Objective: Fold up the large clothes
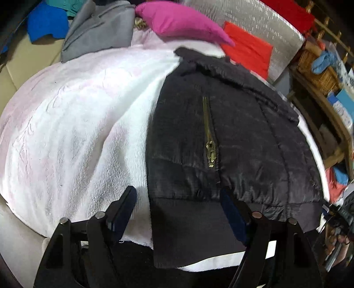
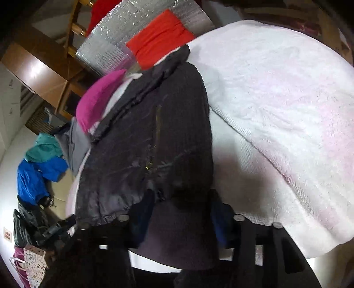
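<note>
A black padded jacket [image 1: 232,141] with a brass zip [image 1: 210,141] lies folded lengthwise on a white fleece blanket [image 1: 73,124]. Its ribbed hem [image 1: 190,226] hangs at the near edge. My left gripper [image 1: 179,199] is open, its fingers standing either side of the hem's left corner, just above it. In the right wrist view the same jacket [image 2: 141,141] runs away from me. My right gripper [image 2: 179,203] is open with its fingers straddling the hem [image 2: 177,234], close over it.
A magenta garment [image 1: 177,20], a grey garment [image 1: 99,28], a blue garment [image 1: 46,24] and an orange-red one [image 1: 250,48] lie at the far end. A silver foil mat [image 1: 265,20] and wooden shelves with baskets [image 1: 320,73] stand to the right.
</note>
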`<move>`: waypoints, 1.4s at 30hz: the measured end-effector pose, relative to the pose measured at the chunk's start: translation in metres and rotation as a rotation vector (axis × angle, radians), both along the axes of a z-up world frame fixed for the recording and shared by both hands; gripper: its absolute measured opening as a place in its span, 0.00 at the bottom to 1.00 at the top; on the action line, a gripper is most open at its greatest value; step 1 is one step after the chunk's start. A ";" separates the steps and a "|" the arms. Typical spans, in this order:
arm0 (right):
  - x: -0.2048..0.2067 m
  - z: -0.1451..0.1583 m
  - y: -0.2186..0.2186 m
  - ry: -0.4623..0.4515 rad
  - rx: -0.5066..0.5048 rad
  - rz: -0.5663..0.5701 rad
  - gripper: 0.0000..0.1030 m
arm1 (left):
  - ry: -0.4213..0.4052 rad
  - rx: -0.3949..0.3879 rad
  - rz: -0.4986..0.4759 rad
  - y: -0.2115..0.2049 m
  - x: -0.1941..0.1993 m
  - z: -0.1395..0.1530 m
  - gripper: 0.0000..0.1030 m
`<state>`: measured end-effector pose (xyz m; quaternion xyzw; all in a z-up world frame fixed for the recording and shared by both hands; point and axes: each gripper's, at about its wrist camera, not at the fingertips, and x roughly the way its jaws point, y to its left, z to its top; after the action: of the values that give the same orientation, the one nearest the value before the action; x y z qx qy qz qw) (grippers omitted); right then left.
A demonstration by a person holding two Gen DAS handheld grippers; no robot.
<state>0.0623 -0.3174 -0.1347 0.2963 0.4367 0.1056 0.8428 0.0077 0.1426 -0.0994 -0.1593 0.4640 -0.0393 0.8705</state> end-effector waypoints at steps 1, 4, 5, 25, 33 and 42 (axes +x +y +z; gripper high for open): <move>0.000 -0.002 -0.001 0.005 0.004 -0.001 0.49 | 0.002 -0.014 -0.001 0.002 -0.001 -0.001 0.73; 0.002 -0.005 -0.002 0.003 0.024 -0.002 0.55 | 0.041 -0.040 -0.004 0.004 0.001 -0.011 0.73; 0.002 -0.005 0.000 0.001 0.018 0.009 0.56 | 0.045 -0.035 -0.012 0.003 0.002 -0.013 0.73; -0.015 0.001 -0.005 0.058 0.050 0.113 0.13 | 0.058 0.007 -0.058 0.006 -0.021 -0.011 0.19; -0.013 -0.013 -0.004 0.034 0.059 0.082 0.34 | 0.067 -0.012 -0.084 -0.009 0.000 -0.022 0.62; -0.014 0.001 0.012 0.014 0.168 0.160 0.09 | 0.051 -0.011 -0.061 0.005 -0.014 -0.007 0.15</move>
<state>0.0480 -0.3055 -0.1340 0.3307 0.4544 0.2064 0.8010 -0.0063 0.1472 -0.1066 -0.1507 0.4904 -0.0642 0.8559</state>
